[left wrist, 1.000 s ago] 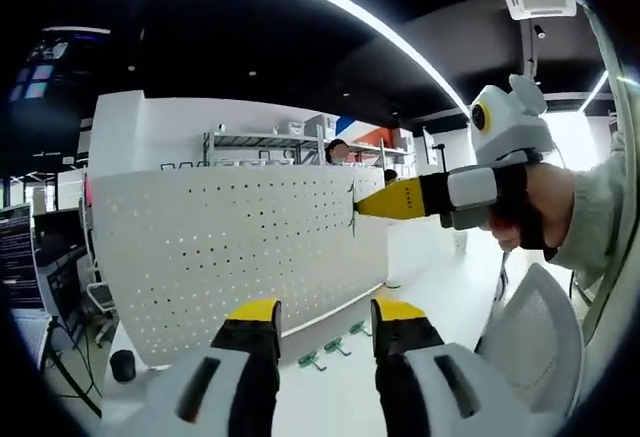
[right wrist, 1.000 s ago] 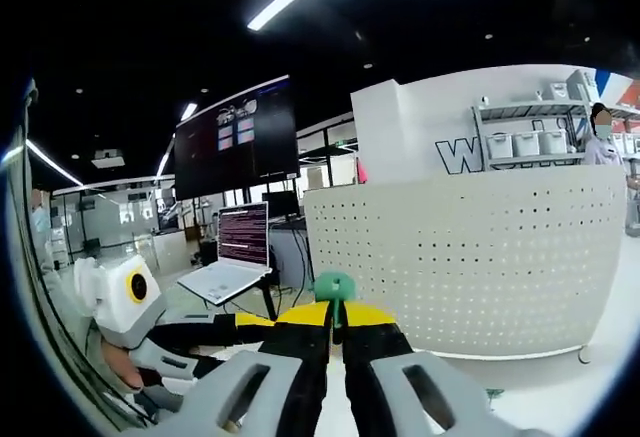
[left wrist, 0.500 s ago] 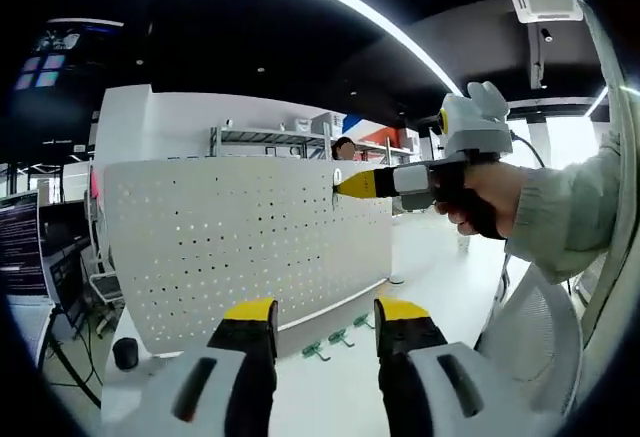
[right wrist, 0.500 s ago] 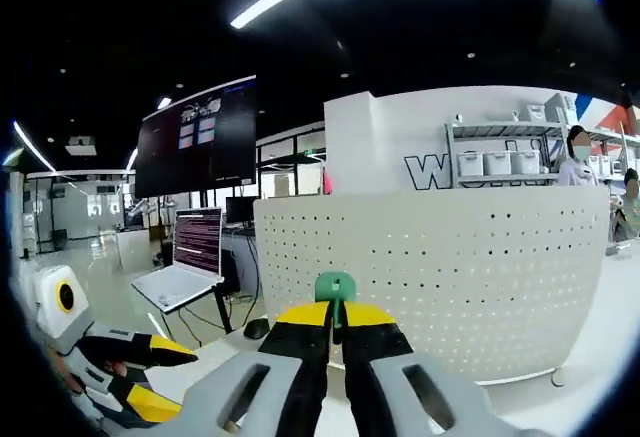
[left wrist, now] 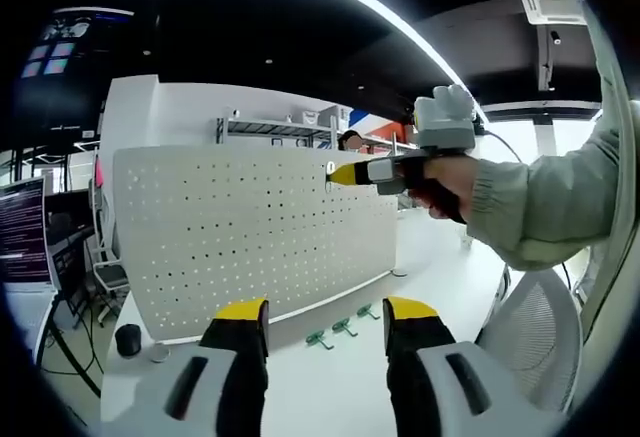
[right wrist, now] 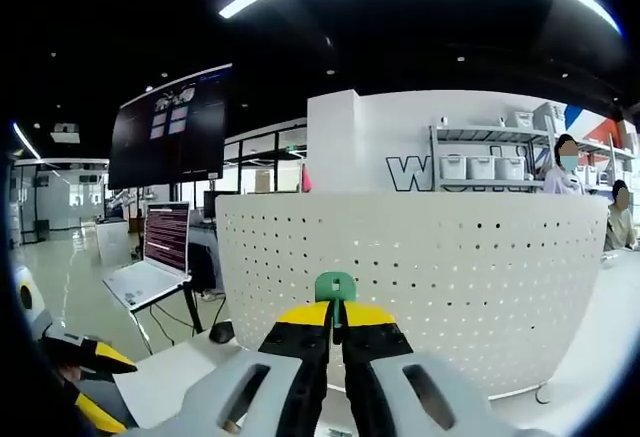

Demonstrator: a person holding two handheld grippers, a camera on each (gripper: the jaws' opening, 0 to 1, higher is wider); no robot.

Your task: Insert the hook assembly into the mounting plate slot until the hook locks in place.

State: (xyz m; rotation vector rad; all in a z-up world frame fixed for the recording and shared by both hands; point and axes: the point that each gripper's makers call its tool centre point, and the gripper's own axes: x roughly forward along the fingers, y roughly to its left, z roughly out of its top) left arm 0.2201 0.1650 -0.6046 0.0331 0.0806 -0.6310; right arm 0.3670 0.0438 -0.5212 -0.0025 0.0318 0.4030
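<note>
Right tongs closed on a green hook, yellow tips pinched together with the hook's rounded head standing up between them. Same tongs seen in the left gripper view, held by a hand in a pale sleeve, tip touching or just short of the upper right part of the white pegboard; contact cannot be told. Left tongs open, jaws well apart, nothing between them, held low in front of the pegboard. Pegboard stands upright on the white tabletop. Three spare green hooks lie in a row on the tabletop just in front of the pegboard's base. Small dark round object on the tabletop beside the pegboard's left edge. Open laptop left of the pegboard in the right gripper view
</note>
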